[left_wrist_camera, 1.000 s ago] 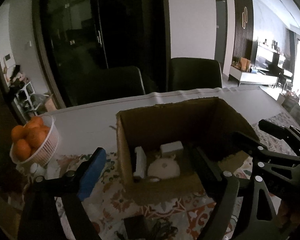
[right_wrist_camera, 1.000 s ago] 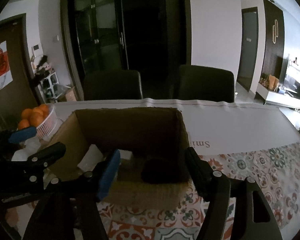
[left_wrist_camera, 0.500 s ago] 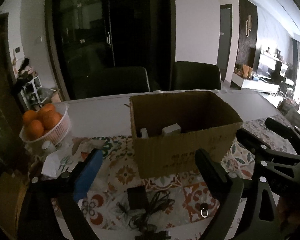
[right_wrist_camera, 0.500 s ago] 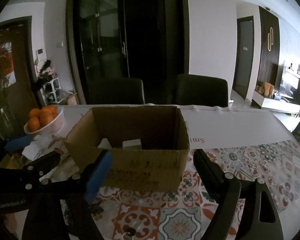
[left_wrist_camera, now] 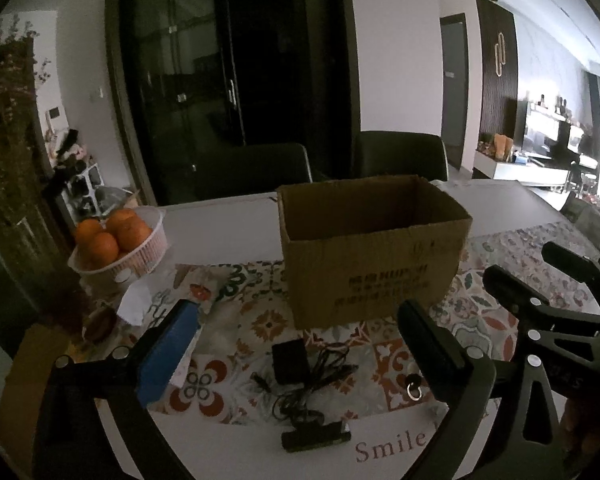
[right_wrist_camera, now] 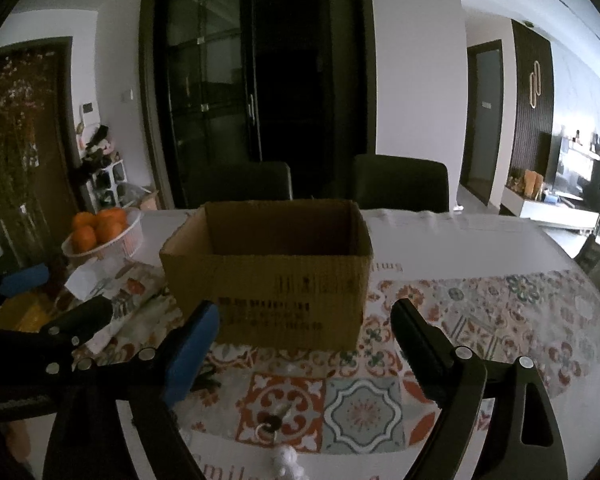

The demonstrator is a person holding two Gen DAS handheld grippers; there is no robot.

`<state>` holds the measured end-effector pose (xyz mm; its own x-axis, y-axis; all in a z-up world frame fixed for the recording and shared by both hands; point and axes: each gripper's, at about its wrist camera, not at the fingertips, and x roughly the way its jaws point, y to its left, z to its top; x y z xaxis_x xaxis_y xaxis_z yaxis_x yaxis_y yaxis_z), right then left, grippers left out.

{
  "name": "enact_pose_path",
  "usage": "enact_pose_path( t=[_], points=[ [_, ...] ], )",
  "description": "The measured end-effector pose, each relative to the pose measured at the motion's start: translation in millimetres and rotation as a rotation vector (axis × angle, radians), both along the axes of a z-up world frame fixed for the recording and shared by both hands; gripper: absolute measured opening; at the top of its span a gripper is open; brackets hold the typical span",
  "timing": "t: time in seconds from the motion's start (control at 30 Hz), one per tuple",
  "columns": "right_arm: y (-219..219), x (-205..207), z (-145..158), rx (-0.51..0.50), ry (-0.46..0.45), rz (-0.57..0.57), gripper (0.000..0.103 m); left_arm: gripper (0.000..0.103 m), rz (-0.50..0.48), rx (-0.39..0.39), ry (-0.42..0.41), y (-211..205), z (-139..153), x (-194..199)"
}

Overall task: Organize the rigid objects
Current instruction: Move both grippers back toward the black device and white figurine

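Note:
An open cardboard box [left_wrist_camera: 374, 252] stands on the patterned table mat; it also shows in the right wrist view [right_wrist_camera: 268, 272]. Its inside is hidden from both views. In front of it lie a black power adapter [left_wrist_camera: 290, 362] with a tangled cable [left_wrist_camera: 320, 380], a flat black device [left_wrist_camera: 316, 437] and a key [left_wrist_camera: 413, 388], which also shows in the right wrist view [right_wrist_camera: 272, 426]. My left gripper [left_wrist_camera: 296, 344] is open and empty above these items. My right gripper [right_wrist_camera: 304, 340] is open and empty in front of the box.
A white basket of oranges [left_wrist_camera: 120, 246] stands at the left with crumpled paper [left_wrist_camera: 134, 304] beside it. Two dark chairs [left_wrist_camera: 400, 156] stand behind the table. A small white object [right_wrist_camera: 286, 460] lies at the table's near edge. The mat [right_wrist_camera: 500, 312] extends right.
Both grippers have pulled back and down from above the box to in front of it. The box's contents are now out of sight, and the adapter, cable and key have come into view.

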<state>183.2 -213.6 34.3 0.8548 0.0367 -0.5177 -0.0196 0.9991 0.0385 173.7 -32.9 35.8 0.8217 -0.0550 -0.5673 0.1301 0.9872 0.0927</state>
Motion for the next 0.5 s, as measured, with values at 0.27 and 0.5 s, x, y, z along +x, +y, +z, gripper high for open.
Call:
enact_pose_path(
  t=[0.27, 0.5],
  points=[
    [-2, -20, -20, 0.020, 0.031, 0.001, 0.089, 0.102, 0.016, -0.009, 0.030, 1, -21, -18],
    [0, -30, -41, 0.012, 0.075, 0.005, 0.089, 0.102, 0.051, -0.017, 0.073, 4, -45, -25]
  ],
)
